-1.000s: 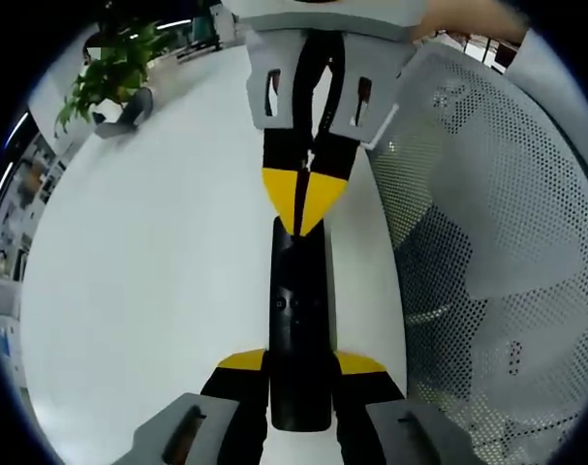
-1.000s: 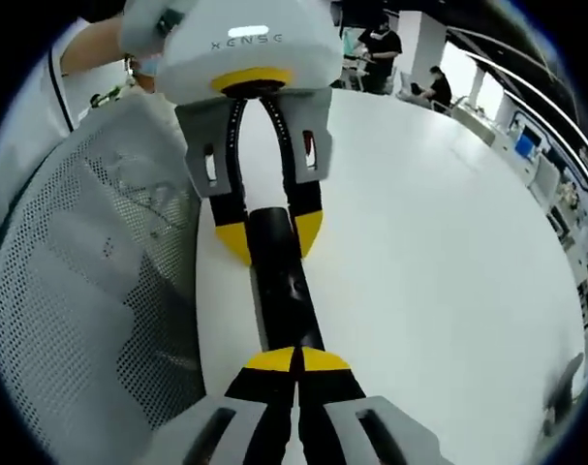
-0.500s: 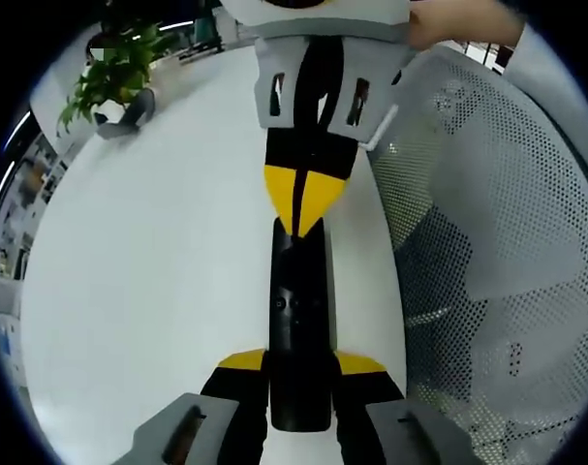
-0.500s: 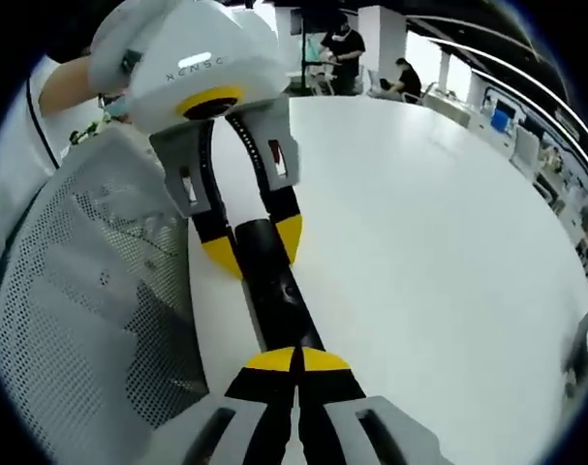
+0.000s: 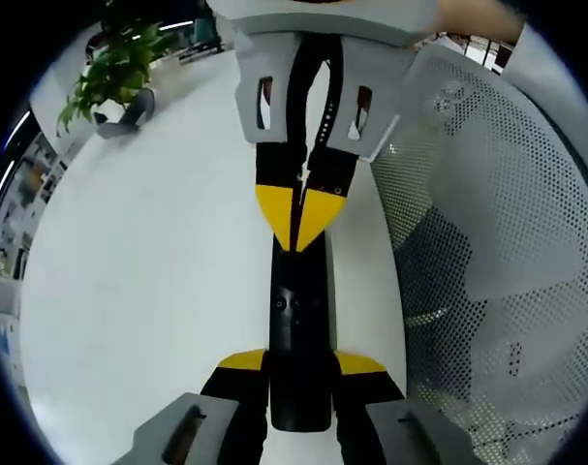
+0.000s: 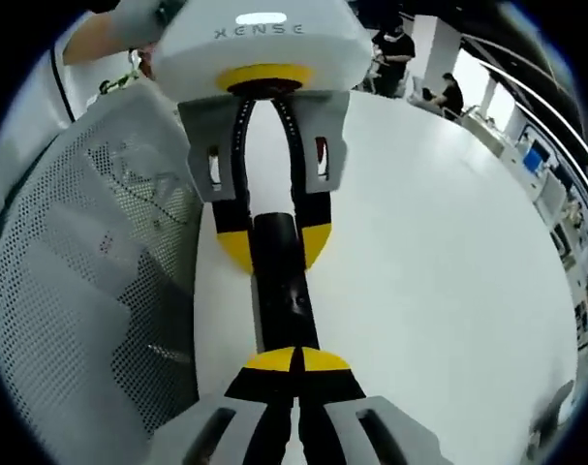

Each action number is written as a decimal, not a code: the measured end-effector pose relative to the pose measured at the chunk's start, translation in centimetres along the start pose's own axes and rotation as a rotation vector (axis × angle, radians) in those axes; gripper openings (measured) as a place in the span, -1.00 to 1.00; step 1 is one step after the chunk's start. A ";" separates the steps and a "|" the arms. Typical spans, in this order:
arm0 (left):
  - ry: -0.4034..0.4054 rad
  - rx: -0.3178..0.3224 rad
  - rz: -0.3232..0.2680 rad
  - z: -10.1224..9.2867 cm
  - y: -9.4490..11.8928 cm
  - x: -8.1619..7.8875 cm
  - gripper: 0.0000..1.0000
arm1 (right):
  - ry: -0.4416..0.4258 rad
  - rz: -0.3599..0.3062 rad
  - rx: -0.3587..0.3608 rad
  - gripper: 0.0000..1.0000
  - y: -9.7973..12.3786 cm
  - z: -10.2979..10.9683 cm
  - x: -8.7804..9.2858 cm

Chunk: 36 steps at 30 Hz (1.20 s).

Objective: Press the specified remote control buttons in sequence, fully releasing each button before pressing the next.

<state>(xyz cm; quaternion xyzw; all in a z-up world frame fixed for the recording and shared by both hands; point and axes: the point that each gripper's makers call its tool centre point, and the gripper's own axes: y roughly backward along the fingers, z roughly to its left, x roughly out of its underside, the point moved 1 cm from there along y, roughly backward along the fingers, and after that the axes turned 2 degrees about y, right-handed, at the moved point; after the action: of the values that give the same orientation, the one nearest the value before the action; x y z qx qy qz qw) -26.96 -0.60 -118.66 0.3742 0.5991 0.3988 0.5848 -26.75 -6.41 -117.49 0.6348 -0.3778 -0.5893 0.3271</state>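
Note:
A slim black remote (image 5: 298,315) lies lengthwise between my left gripper (image 5: 300,364), whose yellow-tipped jaws are shut on its near end just above the white table. My right gripper (image 5: 298,218) comes in from the top of the left gripper view, shut, its joined yellow tips resting on the remote's far part. In the right gripper view the shut right gripper (image 6: 295,360) sits on the remote (image 6: 284,295), whose small buttons show just ahead of the tips. At the remote's other end, the left gripper (image 6: 276,244) clamps it from both sides.
The white table (image 5: 148,252) spreads wide to one side of the remote. A grey mesh chair (image 5: 487,242) (image 6: 90,271) stands close along the table edge. A potted plant (image 5: 109,73) sits at the far corner. People (image 6: 395,44) stand in the background.
The shut right gripper has slid a little along the remote toward the left gripper. The left gripper still holds the remote in the same place.

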 end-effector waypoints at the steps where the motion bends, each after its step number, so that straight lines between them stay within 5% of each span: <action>1: 0.000 0.000 -0.002 0.0 0.0 0.0 -0.51 | 0.023 0.004 -0.003 -1.00 0.0 0.1 0.0; 5: -0.001 -0.002 0.000 0.0 0.0 0.0 -0.51 | 0.164 0.042 0.003 -1.00 -0.2 0.1 -0.1; 8: -0.006 -0.004 0.021 -0.1 -0.1 -0.1 -0.51 | 0.160 0.041 0.008 -1.00 -0.2 0.2 -0.1; 18: -0.001 -0.006 0.024 0.0 0.0 0.0 -0.51 | -0.166 -0.164 -0.025 -0.89 0.1 0.0 -0.2; 26: 0.002 -0.003 0.015 0.0 0.0 0.1 -0.51 | -0.075 -0.161 -0.042 -0.86 0.0 0.3 -0.2; 33: 0.027 0.000 -0.094 0.0 0.2 0.3 -0.51 | 0.102 -0.130 -0.072 -0.86 -0.3 0.5 -0.5; 36: 0.028 0.000 -0.106 0.0 0.1 0.3 -0.51 | 0.100 -0.100 -0.097 -0.86 -0.4 0.4 -0.7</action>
<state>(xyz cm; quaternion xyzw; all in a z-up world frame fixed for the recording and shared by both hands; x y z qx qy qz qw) -26.96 -0.30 -118.66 0.3362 0.6261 0.3727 0.5967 -27.11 -5.60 -117.53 0.6649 -0.3000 -0.5901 0.3460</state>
